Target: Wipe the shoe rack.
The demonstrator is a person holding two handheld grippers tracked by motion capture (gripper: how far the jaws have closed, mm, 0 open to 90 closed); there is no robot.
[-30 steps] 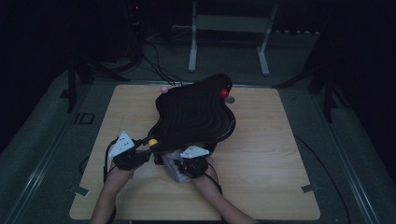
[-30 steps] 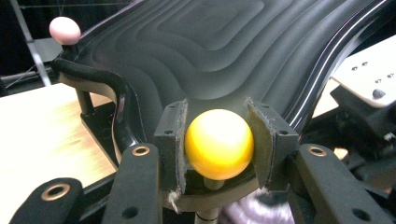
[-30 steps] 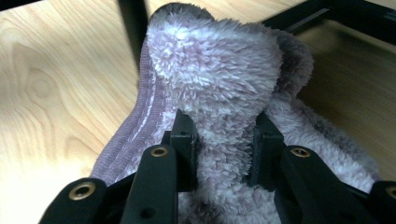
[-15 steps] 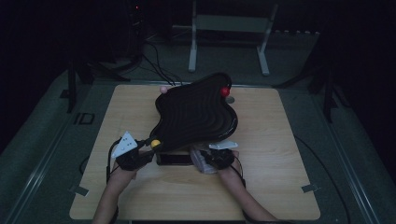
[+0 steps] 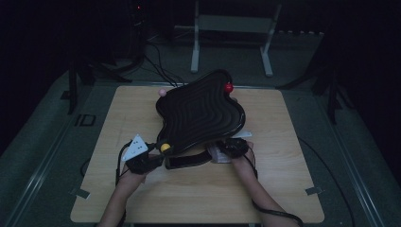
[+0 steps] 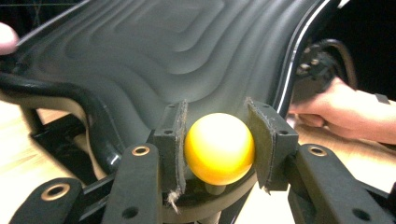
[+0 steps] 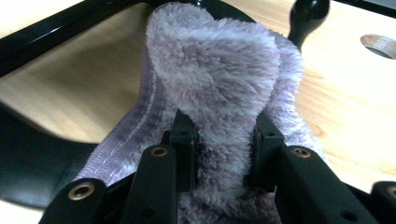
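My left gripper (image 6: 218,149) is clamped on a yellow ball knob (image 6: 219,148): in the left gripper view both pads press its sides, and the knob sits on a short stem at the near edge of a black wavy tray (image 6: 177,51), whose surface is stepped in curved ridges. From the high view, that left gripper (image 5: 153,158) lies at the tray's near left corner on the wooden table (image 5: 283,179), with the yellow knob (image 5: 165,147) just at its tip.

My right gripper (image 7: 223,135) is closed on a fluffy lilac cloth (image 7: 224,74); the plush is bunched between the jaws and stands up in a folded hump above them. Under and beside the cloth I see the bare table top and the black edge of the tray frame, plus a black rounded post beyond the cloth. In the high view my right gripper (image 5: 231,147) is at the near right edge of the tray (image 5: 203,113), with a pale bit of the cloth (image 5: 218,154) just beside it.

The tray is tilted, resting on a dark stand, with a red ball knob (image 5: 229,88) at its far right corner and a pink one (image 5: 162,92) at its far left.
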